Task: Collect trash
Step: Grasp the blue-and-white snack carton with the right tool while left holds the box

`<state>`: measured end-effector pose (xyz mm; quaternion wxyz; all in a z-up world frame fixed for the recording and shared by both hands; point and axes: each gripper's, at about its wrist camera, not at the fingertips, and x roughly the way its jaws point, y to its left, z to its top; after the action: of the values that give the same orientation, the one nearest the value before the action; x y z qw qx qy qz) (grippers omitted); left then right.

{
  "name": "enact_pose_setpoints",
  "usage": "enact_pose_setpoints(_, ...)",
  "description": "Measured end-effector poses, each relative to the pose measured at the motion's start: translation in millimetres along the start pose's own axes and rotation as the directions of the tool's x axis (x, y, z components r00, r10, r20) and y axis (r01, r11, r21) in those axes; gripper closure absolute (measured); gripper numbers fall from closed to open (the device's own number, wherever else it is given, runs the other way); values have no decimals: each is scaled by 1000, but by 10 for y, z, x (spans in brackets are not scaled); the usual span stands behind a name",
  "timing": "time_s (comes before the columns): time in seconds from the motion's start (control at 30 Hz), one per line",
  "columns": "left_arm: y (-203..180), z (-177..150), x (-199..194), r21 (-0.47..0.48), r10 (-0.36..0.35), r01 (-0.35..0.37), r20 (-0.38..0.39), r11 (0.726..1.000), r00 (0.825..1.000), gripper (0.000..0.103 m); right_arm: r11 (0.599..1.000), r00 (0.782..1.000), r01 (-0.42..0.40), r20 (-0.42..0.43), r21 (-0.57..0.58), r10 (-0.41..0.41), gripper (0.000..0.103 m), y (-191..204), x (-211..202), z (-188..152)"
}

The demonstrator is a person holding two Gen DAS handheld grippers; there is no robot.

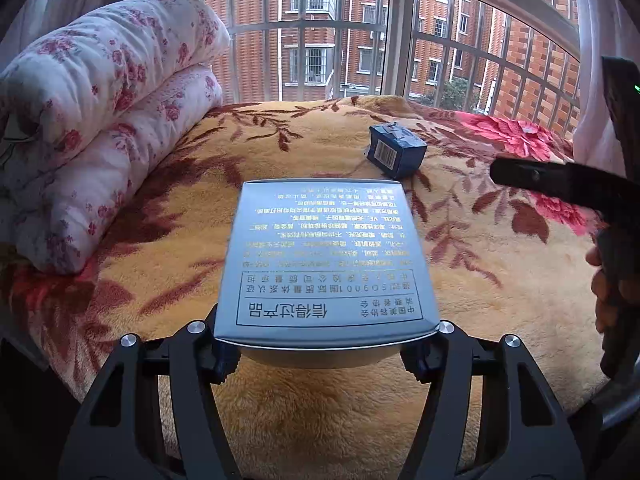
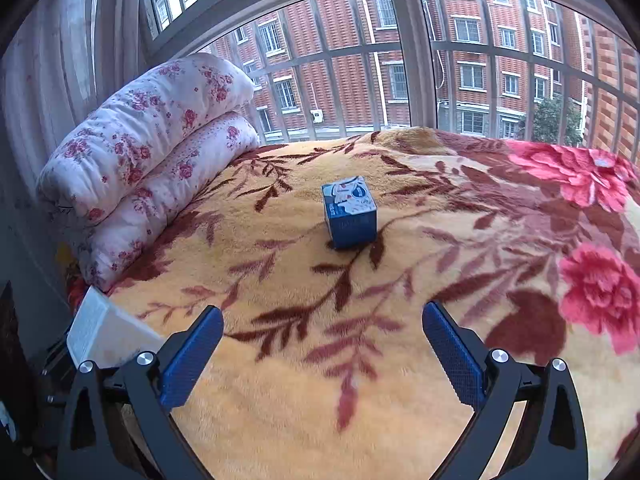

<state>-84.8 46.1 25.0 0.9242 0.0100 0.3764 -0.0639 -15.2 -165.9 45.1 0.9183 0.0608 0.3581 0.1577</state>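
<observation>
- The left gripper (image 1: 328, 344) is pinching a flat silver box (image 1: 328, 256) by its near end. One finger presses on each side of it.
- The silver box sticks out over the bed (image 1: 280, 420), up in the air. Its printed side faces up.
- The silver box looks like thin cardboard. I think it is light and probably empty. It could bend or crush if squeezed too hard.
- It is held only at one end, so it could tip or slip. A hold nearer the middle would be safer.
- The right gripper (image 2: 323, 354) is spread wide. Nothing is between its blue pads (image 2: 192, 356).
- A small blue box (image 2: 350, 216) sits near the middle of the bed, on the fuzzy flower blanket (image 2: 440, 280). It is well apart from the right gripper and straight ahead of it.
- The blue box looks like a small cardboard cube with a picture on top. It stands a bit tilted on the soft blanket.
- I think it is light and stiff enough to pick up. The best place to take hold is on two flat sides across from each other.
- The blanket is soft and bumpy, so the box may wobble or tip when touched.
- A rolled-up flowery quilt (image 2: 152, 152) lies at the far left corner of the bed, by the window (image 2: 404, 60).
- In the left view, a person's hand (image 1: 608, 280) shows near the right edge of the bed, holding the other gripper.
</observation>
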Motion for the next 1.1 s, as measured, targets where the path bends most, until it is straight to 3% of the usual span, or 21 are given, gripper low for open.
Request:
enact_pose_setpoints(0.23, 181, -115, 133, -33, 0, -1, -26, 999, 1000, 42, 998, 996, 69, -62, 11, -68, 4, -112, 861, 557)
enact_pose_setpoints(0.47, 244, -116, 298, -49, -12, 10, -54, 999, 998, 42, 993, 990, 98, -93, -66, -104, 4, -63, 1427, 732)
enact_pose_setpoints(0.63, 243, -105, 308, -50, -9, 7, -54, 999, 998, 42, 994, 989, 104, -98, -25, -106, 5, -110, 1707, 808)
enact_pose_setpoints(0.67, 247, -101, 313, -49, -7, 4, -55, 999, 998, 42, 995, 989, 103, -106, -13, -104, 7, -120, 1764, 821)
enact_pose_setpoints(0.7, 249, -101, 312, -51, -5, 2, -56, 999, 998, 42, 995, 989, 99, -113, -1, -98, 19, -129, 1807, 825)
enact_pose_setpoints(0.73, 250, -98, 312, -51, -5, 2, -57, 999, 998, 42, 995, 988, 96, -125, 10, -94, 48, -137, 1853, 821)
enact_pose_setpoints(0.8, 238, -103, 294, -47, 1, -4, -56, 999, 998, 42, 993, 981, 116, -157, 24, -111, 50, -143, 1927, 788)
enact_pose_setpoints(0.9, 224, -108, 254, -40, 5, -7, -52, 999, 999, 42, 991, 983, 134, -124, -2, -133, 50, -63, 1821, 750)
enact_pose_setpoints(1.1, 172, -98, 132, -39, -23, 21, -49, 999, 999, 42, 995, 992, 97, -75, -32, -99, 50, 30, 1306, 652)
